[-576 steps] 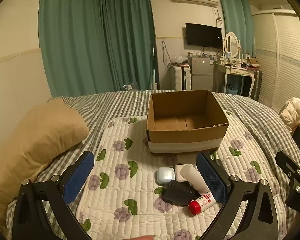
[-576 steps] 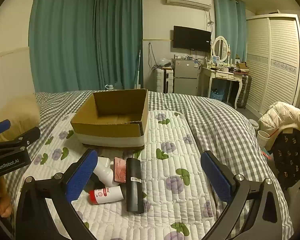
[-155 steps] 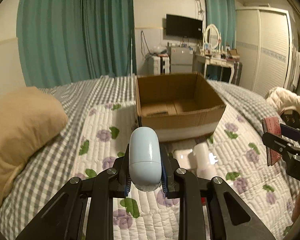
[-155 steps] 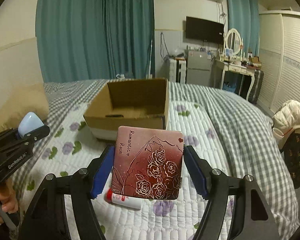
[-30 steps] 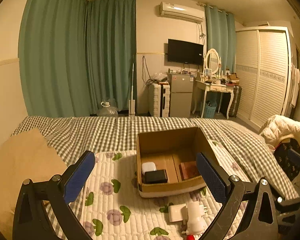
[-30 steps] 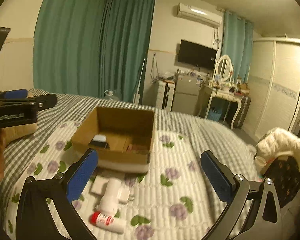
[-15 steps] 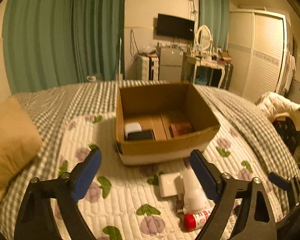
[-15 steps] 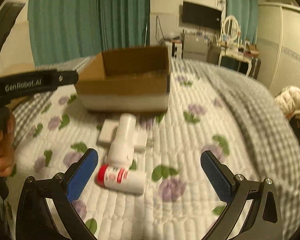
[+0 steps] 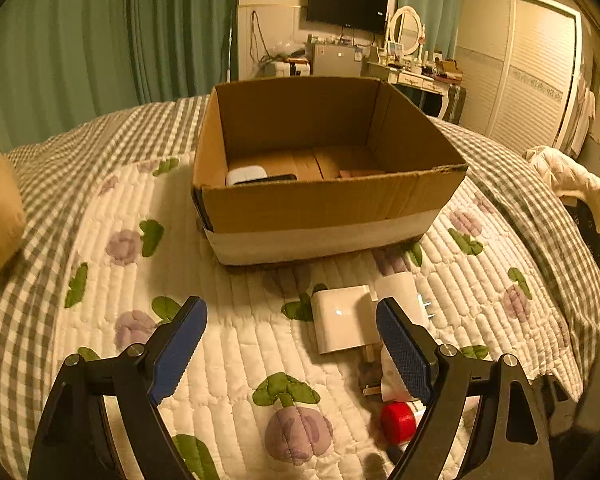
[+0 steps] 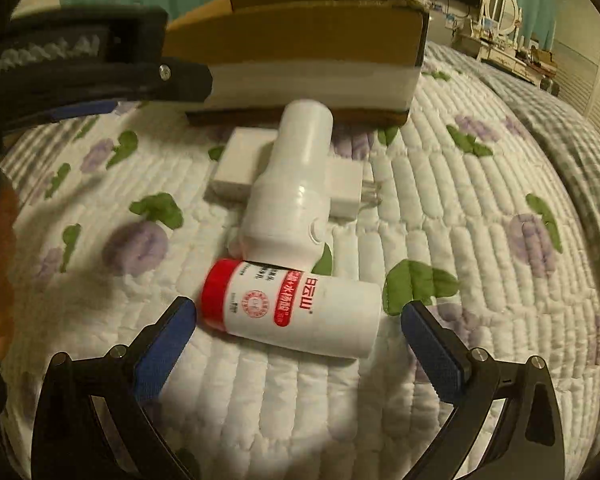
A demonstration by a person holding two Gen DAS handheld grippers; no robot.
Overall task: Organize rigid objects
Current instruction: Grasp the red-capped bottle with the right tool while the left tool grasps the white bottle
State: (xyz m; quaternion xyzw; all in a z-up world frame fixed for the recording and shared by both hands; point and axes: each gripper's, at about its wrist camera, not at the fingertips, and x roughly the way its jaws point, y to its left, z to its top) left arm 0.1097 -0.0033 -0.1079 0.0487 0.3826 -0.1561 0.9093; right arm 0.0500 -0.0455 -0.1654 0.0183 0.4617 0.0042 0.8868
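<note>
While both grippers gape empty, right gripper [image 10: 298, 340] straddles red-capped bottle [image 10: 296, 312] near cardboard box [image 9: 320, 204]; left gripper [image 9: 292, 336] hovers nearby.

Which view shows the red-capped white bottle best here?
The right wrist view: the red-capped bottle lies on its side, whole, label readable, between the open right gripper fingers. The left wrist view shows only its red cap, the rest hidden behind a finger of the left gripper.
</note>
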